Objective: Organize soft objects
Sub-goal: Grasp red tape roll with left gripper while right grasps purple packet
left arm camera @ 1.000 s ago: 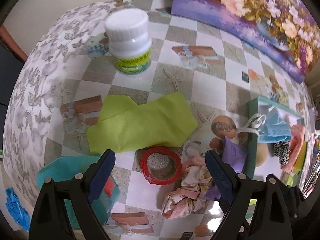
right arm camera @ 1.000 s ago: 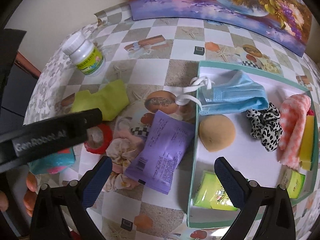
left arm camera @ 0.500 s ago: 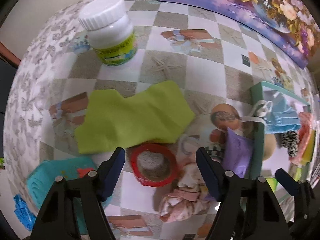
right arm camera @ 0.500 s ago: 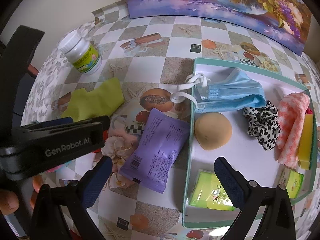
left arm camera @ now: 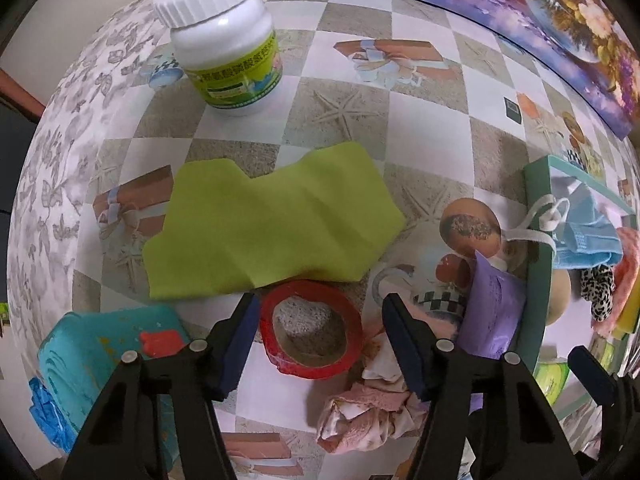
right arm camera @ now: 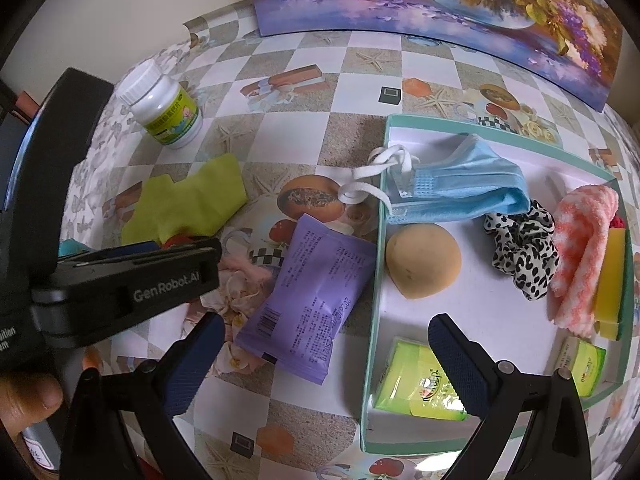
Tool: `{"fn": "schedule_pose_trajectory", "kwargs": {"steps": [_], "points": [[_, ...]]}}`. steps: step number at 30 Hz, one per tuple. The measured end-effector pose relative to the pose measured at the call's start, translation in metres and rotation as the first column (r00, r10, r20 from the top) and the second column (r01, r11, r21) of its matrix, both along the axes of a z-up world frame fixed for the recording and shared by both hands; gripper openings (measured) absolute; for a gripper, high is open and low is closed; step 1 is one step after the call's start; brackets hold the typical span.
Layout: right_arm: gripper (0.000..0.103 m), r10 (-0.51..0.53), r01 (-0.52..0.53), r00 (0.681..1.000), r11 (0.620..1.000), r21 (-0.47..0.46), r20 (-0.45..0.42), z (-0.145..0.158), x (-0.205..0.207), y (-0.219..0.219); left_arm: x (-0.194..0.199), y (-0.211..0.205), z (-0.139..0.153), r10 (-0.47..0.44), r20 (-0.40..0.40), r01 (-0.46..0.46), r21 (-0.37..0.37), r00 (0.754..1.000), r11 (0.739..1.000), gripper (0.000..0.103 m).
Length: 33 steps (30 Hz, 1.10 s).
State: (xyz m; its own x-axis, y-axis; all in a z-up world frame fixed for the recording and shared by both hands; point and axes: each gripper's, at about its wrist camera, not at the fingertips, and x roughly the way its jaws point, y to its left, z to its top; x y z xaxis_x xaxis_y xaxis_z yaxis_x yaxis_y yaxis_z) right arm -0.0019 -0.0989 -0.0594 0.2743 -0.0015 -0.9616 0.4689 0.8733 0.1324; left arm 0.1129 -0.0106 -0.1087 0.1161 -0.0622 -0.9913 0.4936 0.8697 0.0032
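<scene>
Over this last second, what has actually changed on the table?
The left gripper came down over the red tape roll, its jaws closing in around it, not yet gripping. The right gripper stayed open above the purple packet. Nothing on the table moved.

Checkered tablecloth with starfish and gift prints over the table. Behind it, plain cream wall; against that wall, leaning floral painting. Soft daylight.
</scene>
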Motion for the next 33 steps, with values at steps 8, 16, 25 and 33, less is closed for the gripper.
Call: {"fn": "schedule_pose_trajectory", "kwargs": {"steps": [8,16,25,33], "points": [[0.097,0.016,-0.016,1.000,1.000,0.007,0.007,-0.001,0.002,0.004,0.003,0.008,0.000,-0.016,0.029,0.016,0.030,0.999,0.999,0.053],[0.087,0.041,-0.042,0.998,0.998,0.045,0.038,-0.005,0.008,0.012,-0.004,0.005,-0.004,-0.042,0.055,0.039,0.059,0.998,0.997,0.053],[0.078,0.061,-0.062,0.995,0.998,0.023,0.075,0.010,0.011,0.020,-0.001,0.005,0.000,-0.017,0.032,0.017,0.020,0.999,1.000,0.053],[0.073,0.061,-0.062,0.998,0.997,0.051,0.021,-0.011,0.016,0.021,0.005,0.011,0.001,-0.018,0.022,0.018,0.009,1.000,1.000,0.053]]}}
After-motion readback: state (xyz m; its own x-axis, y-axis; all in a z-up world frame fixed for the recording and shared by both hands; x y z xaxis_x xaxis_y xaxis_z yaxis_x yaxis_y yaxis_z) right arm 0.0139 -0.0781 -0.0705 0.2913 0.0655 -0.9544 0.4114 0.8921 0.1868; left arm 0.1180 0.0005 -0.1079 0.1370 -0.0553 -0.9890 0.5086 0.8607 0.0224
